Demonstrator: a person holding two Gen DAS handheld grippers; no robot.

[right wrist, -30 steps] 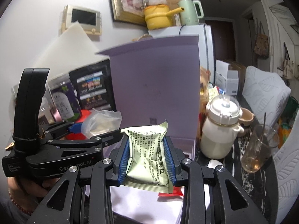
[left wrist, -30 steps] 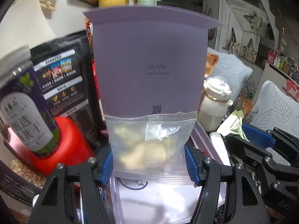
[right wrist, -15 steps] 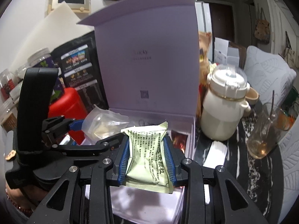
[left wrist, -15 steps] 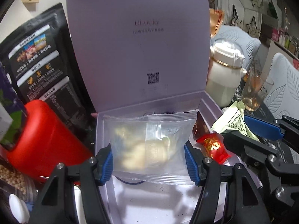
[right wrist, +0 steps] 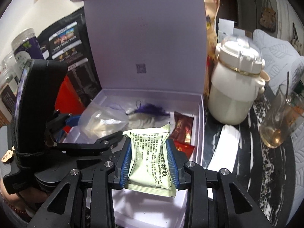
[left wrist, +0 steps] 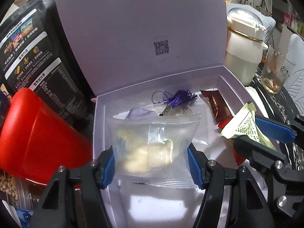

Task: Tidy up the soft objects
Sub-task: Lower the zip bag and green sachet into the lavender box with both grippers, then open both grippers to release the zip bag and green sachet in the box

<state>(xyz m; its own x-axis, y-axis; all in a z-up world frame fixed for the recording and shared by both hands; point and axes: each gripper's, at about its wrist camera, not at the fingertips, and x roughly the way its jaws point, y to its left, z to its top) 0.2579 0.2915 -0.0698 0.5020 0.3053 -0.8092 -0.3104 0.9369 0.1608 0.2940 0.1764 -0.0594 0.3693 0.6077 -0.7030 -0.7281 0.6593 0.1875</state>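
A: Holding a clear packet (left wrist: 152, 148) of pale pieces, the left gripper (left wrist: 151, 163) has both blue pads pressed on the packet's sides, over the open lilac box (left wrist: 99, 129).

B: And the right gripper (right wrist: 150, 163)?

A: Pinching a pale green sachet (right wrist: 150, 157) with dark print – pads tight on its 2 long edges, the sachet bulging between them. It hangs over the box's near right part.

B: What lies in the box?

A: A purple tassel (left wrist: 180, 98) near the back wall, a dark red wrapped sweet (left wrist: 216, 106) by the right wall, and a bright red wrapper (right wrist: 185, 148) nearer the front, just beside the sachet. The lid (left wrist: 142, 28) stands upright behind, with a small square code printed on it.

B: Around the box?

A: On its left a red container (left wrist: 32, 133) and a black printed pouch (left wrist: 38, 57) behind that. On its right, on the dark marbled counter (right wrist: 266, 161), a cream lidded jar (right wrist: 233, 87) – and past it a glass (right wrist: 279, 121) with a little amber liquid and a spoon.
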